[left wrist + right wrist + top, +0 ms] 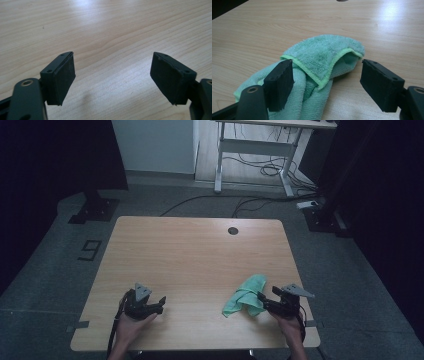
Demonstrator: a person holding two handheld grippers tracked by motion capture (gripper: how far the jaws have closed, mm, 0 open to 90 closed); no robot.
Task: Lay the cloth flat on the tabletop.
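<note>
Black foam pads line the jaws of the right gripper (327, 82), which stand spread wide with a crumpled mint-green cloth (322, 65) lying partly between them; in the right gripper view the left-hand pad sits against or just over a fold of the cloth, while the other pad is clear of it above bare wood, so nothing is clamped. The cloth is a soft terry piece with a brighter lime-green stitched hem, folded over on itself so that one rounded flap lies on top of the rest. In the high view the right gripper (261, 298) is held low by the person's right hand (289, 320) near the desk's near right corner, its tips at the cloth's (246, 295) right-hand edge. The left gripper (112, 75) is likewise wide open and has hold of nothing, its two pads hovering over plain wood grain. In the high view the left gripper (161, 302) sits in the person's left hand (131, 322) near the front left of the desk (200, 250), well apart from the cloth. The desk is pale wood with a small dark round cable hole (233, 230) near its far edge. Beyond it lie grey floor and a white-framed desk (255, 145) with loose cables (270, 167) beneath.
</note>
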